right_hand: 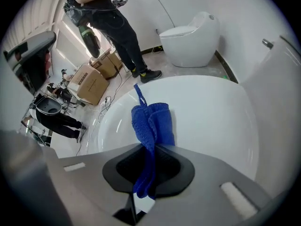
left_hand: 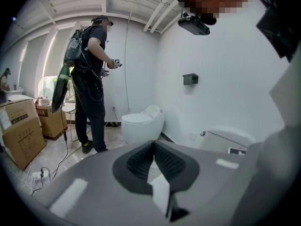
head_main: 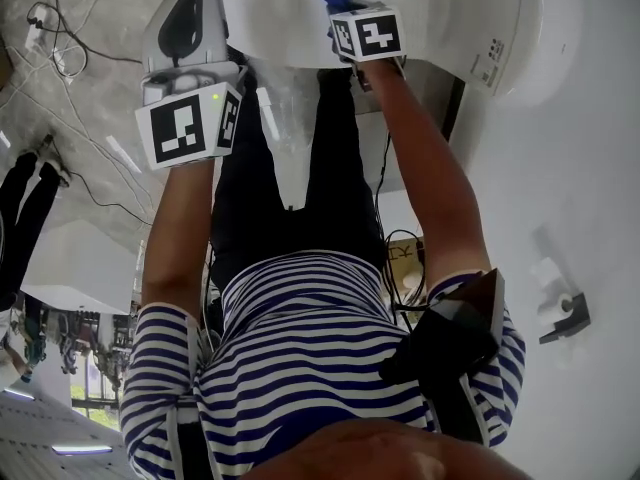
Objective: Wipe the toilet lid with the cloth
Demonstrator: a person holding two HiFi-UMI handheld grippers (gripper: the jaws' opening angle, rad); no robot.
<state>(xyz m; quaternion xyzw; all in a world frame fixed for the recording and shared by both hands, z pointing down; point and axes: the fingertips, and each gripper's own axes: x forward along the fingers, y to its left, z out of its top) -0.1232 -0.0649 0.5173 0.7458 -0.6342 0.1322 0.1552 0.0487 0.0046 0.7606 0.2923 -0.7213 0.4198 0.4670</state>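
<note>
The cloth (right_hand: pixel 153 119) sits between the right gripper's (right_hand: pixel 149 161) jaws and seems to rest on the lid (right_hand: pixel 207 121). The left gripper (head_main: pixel 190 13) is off to the lid's left, over the floor (head_main: pixel 90 98). Beyond, a second toilet (right_hand: pixel 190 39) stands by the wall (right_hand: pixel 155 8), with a person (right_hand: pixel 113 22) to its left and boxes (right_hand: pixel 94 81) further left.

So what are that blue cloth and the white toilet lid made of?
The blue cloth looks like soft terry or microfibre: nubby matte pile, folding limply. The toilet lid looks like hard glossy plastic or glazed ceramic: smooth, white, with soft reflections; the pictures don't settle which.
</note>
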